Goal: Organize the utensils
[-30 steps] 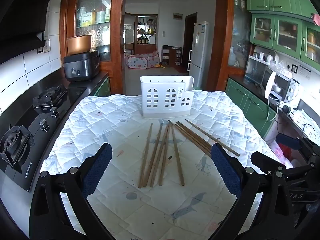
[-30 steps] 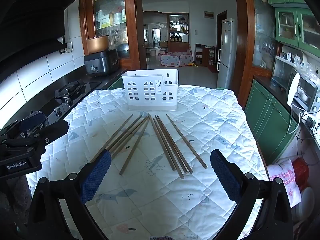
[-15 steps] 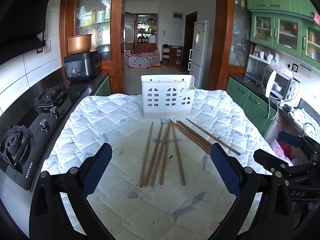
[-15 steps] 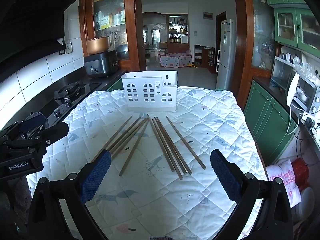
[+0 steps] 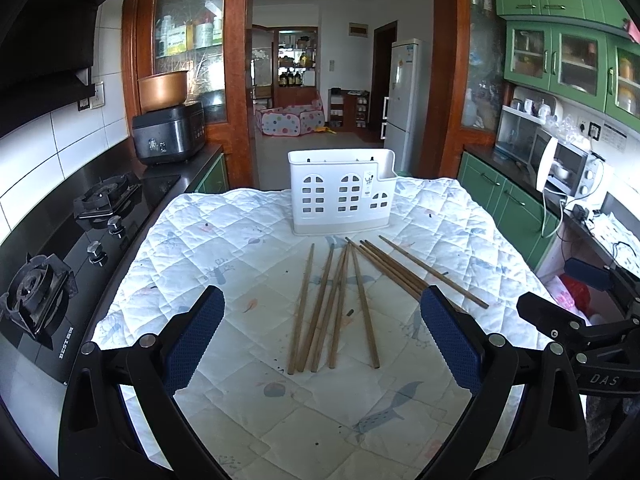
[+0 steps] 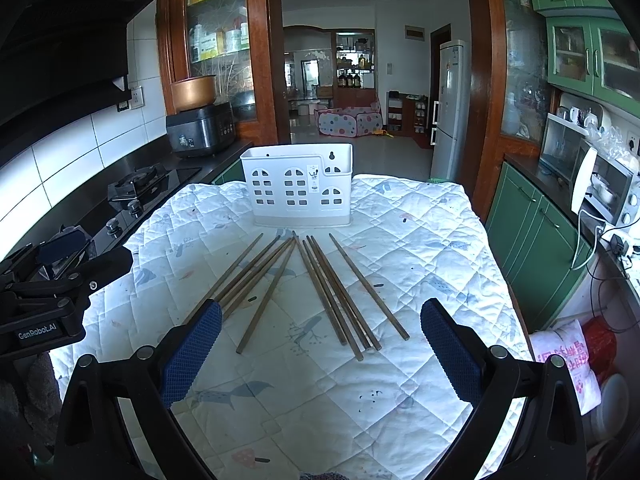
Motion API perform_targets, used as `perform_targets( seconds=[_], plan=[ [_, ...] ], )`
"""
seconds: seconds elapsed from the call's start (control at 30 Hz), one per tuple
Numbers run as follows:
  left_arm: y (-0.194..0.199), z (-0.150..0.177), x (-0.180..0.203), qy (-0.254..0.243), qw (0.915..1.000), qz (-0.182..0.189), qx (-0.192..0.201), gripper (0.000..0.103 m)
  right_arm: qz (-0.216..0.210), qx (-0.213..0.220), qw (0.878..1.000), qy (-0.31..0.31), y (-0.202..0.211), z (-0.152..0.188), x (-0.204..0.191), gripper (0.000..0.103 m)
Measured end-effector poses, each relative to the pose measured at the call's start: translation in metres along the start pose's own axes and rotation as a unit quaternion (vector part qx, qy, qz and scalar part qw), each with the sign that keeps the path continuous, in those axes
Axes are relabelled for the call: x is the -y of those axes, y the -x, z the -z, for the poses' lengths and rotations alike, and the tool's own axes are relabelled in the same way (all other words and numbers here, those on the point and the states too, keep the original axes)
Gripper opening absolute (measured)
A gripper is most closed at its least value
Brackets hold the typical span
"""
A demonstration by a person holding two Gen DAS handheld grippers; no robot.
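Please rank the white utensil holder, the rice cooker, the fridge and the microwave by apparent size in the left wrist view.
1. white utensil holder
2. fridge
3. rice cooker and microwave look alike.

The holder sits nearest, so this shows only apparent size.

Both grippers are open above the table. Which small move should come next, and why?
Probably lower the right gripper onto the right-hand chopsticks and close on one. All chopsticks lie loose on the quilted cloth, the white holder behind them looks empty, and the left gripper holds nothing either.

both wrist cams face forward over table, share chopsticks (image 5: 340, 300), holder (image 6: 298, 190)
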State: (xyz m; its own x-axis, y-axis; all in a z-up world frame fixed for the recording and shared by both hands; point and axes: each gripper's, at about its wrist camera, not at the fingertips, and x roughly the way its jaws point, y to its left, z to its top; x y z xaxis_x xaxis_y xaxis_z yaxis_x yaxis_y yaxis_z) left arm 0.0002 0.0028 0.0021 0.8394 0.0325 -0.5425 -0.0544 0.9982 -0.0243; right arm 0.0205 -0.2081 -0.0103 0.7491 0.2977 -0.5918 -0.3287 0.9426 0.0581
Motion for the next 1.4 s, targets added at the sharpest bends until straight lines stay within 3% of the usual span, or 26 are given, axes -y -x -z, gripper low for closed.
perform_targets(
  seconds=[0.07, 0.1, 0.13, 0.23, 1.4],
  plan=[
    [0.0, 0.0, -0.001, 0.003, 1.0, -0.001, -0.001, 0.097, 0.001, 0.001, 1.0, 0.0, -0.001, 0.001, -0.001, 0.096],
    [-0.001, 0.001, -0.002, 0.004, 1.0, -0.001, -0.002, 0.097, -0.036, -0.021, 0.998, -0.035, 0.004, 0.0, 0.003, 0.096],
    [-0.001, 0.001, -0.003, 0.005, 1.0, -0.001, -0.002, 0.097, 0.001, 0.001, 1.0, -0.001, 0.006, -0.005, 0.005, 0.096],
    [0.001, 0.001, -0.006, 0.009, 1.0, 0.0, -0.001, 0.097, -0.012, 0.009, 1.0, -0.008, 0.002, -0.004, 0.008, 0.096],
    [-0.001, -0.001, -0.003, -0.008, 0.9999, -0.004, 0.01, 0.097, -0.001, 0.003, 1.0, -0.002, 0.001, -0.005, 0.009, 0.096]
  ],
)
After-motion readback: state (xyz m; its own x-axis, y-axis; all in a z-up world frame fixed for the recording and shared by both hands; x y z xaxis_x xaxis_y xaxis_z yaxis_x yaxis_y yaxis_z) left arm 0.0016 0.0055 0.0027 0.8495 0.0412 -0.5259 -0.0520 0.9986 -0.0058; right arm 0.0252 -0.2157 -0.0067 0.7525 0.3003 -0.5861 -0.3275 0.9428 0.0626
